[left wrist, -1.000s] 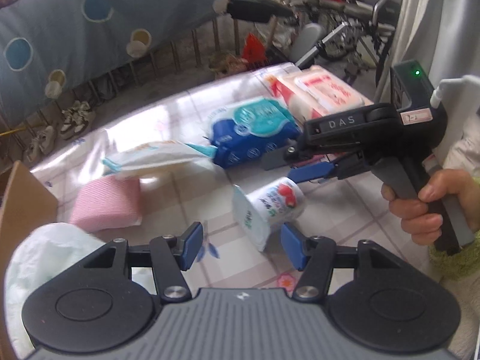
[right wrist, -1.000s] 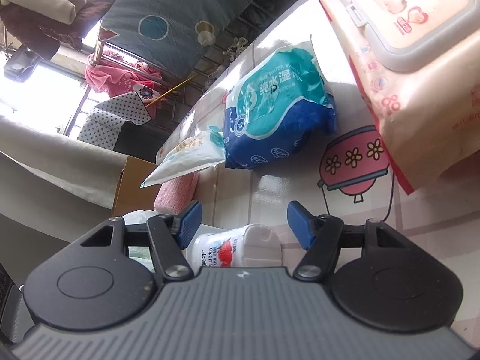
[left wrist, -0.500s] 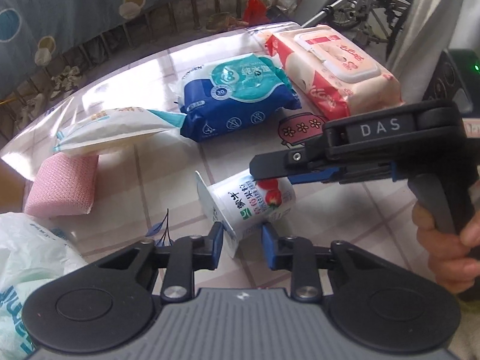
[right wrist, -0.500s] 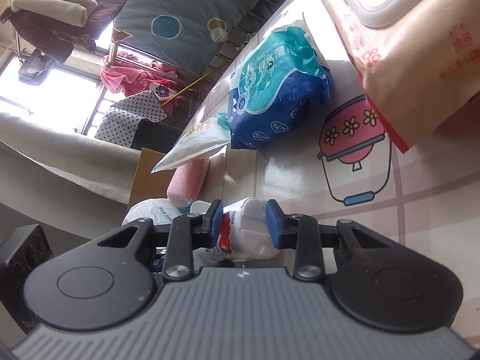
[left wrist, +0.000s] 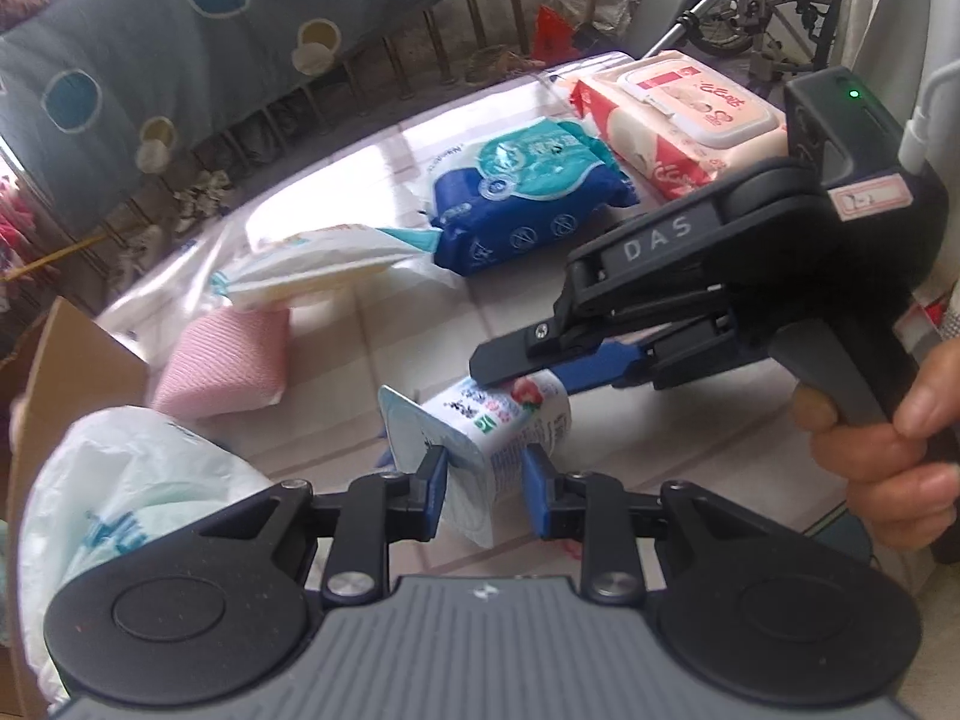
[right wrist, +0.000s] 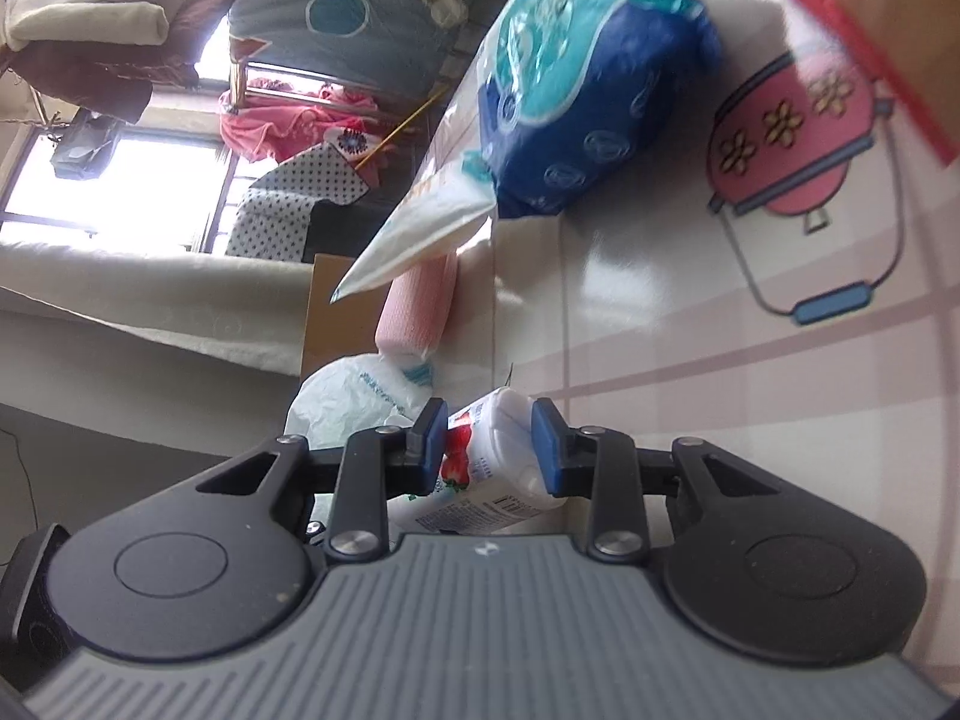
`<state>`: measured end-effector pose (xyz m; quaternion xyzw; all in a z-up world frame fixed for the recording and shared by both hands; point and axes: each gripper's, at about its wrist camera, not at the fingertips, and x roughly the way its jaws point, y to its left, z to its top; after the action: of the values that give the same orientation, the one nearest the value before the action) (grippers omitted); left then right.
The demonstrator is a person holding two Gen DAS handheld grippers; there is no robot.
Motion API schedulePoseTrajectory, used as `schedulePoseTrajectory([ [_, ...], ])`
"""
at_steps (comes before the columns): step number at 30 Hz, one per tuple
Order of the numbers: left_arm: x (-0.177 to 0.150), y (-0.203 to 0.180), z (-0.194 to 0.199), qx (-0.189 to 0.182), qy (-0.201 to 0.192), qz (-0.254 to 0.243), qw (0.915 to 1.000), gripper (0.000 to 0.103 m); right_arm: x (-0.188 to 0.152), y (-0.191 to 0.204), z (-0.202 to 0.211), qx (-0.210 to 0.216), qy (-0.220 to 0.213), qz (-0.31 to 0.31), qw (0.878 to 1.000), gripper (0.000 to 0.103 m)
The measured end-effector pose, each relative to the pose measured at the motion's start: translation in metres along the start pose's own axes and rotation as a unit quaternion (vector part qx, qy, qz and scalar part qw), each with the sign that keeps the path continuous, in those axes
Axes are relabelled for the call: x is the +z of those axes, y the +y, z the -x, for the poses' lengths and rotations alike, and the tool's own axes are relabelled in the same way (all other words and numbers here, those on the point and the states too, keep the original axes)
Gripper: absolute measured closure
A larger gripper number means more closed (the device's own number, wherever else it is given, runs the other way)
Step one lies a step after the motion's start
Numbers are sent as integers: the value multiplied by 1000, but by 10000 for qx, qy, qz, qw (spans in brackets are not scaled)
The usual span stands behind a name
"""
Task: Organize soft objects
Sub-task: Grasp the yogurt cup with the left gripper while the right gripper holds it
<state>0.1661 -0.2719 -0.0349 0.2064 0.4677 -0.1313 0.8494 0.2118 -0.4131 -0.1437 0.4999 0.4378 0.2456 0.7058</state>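
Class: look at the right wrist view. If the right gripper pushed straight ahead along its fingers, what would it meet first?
The right gripper already clamps the yogurt cup; straight beyond it probably lies the white plastic bag, though depth is unclear.

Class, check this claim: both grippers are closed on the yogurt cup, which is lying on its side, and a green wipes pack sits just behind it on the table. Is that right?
One detail is wrong: the wipes pack behind the yogurt cup is blue and teal, not green, as the left wrist view shows. The left gripper and right gripper do both clamp the cup, which is lying on its side.
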Motion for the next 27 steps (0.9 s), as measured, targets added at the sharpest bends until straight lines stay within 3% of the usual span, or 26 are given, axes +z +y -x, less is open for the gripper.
schedulePoseTrajectory([
  [14,28,-20,-6,133,-310,-397,9986,72,18,-11,9,58,-172,-243,9995,66],
  [22,41,-32,-16,8,-465,-585,9972,67,27,-12,23,-74,-429,-140,9990,58],
  [24,42,-32,-16,-86,-474,-551,9973,63,28,-12,26,-95,-492,-86,9987,57],
  [27,39,-30,-13,-139,-484,-480,9976,44,29,-12,32,-169,-621,8,9979,55],
])
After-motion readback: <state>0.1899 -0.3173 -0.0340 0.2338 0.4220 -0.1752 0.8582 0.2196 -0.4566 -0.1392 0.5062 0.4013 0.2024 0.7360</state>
